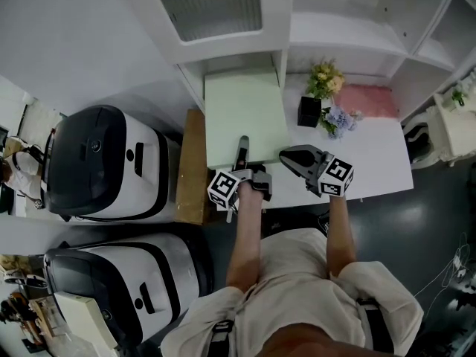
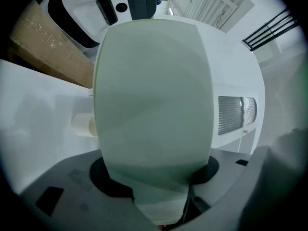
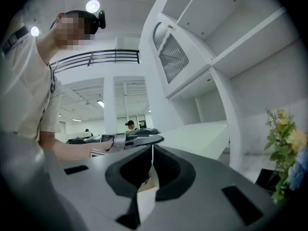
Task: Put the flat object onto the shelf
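Left gripper (image 1: 243,149) grasps the pale green board (image 1: 242,110); keep it level, sliding deeper into the shelf (image 1: 349,33). Right gripper (image 1: 287,155) is clenched, empty.

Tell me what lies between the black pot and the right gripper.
Only bare white tabletop separates black pot and right gripper; the head view shows it.

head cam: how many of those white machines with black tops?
2. The far machine stands at mid left, just left of the brown board. The near machine stands below it, at the view's lower left. More may sit outside the frame.
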Available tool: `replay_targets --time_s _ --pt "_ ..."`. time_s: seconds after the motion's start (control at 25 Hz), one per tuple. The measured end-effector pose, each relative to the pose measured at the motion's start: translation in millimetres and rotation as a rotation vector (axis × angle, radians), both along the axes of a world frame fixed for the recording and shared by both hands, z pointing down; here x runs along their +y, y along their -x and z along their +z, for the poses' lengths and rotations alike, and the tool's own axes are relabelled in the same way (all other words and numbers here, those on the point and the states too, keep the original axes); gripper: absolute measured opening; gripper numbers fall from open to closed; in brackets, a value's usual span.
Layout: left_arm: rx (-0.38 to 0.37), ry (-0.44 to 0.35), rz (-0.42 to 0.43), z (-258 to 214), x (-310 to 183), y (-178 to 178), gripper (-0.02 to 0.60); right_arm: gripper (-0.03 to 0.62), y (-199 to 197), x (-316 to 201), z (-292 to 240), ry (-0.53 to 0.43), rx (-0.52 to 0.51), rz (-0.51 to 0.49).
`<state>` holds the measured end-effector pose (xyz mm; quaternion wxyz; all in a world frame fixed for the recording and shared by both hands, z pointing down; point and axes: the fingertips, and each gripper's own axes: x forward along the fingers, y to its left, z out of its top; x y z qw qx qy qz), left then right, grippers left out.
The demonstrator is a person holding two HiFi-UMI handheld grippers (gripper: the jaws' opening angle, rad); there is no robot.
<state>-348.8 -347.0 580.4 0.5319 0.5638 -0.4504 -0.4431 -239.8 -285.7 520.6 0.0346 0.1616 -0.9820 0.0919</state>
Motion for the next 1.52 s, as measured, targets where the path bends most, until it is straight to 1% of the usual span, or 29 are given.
replay_targets --time_s 0.16,0.28,0.44,0.68,0.96,1.24,1.52 --pt "0.004 0.002 0.0 2 -12 2 0.265 0.071 3 -14 2 -0.03 0.05 0.055" --pt "0.008 0.005 0.002 4 -20 4 0.267 0.071 5 -27 5 -0.023 0.073 0.099" --pt "0.011 0.006 0.005 4 -34 6 0.267 0.071 5 -47 5 -0.01 0.077 0.162" --pt "0.023 0.004 0.01 6 -60 9 0.267 0.071 6 -69 5 -0.004 0.081 0.209" --pt "0.025 0.007 0.005 3 -99 12 0.267 0.071 3 -86 3 -0.046 0.192 0.233" --pt "0.026 0.005 0.007 2 -132 15 0.267 0.071 -8 -95 5 -0.048 0.223 0.272" --pt "0.028 0.012 0.004 -1 -157 15 0.267 0.071 -23 -96 12 -0.026 0.25 0.316"
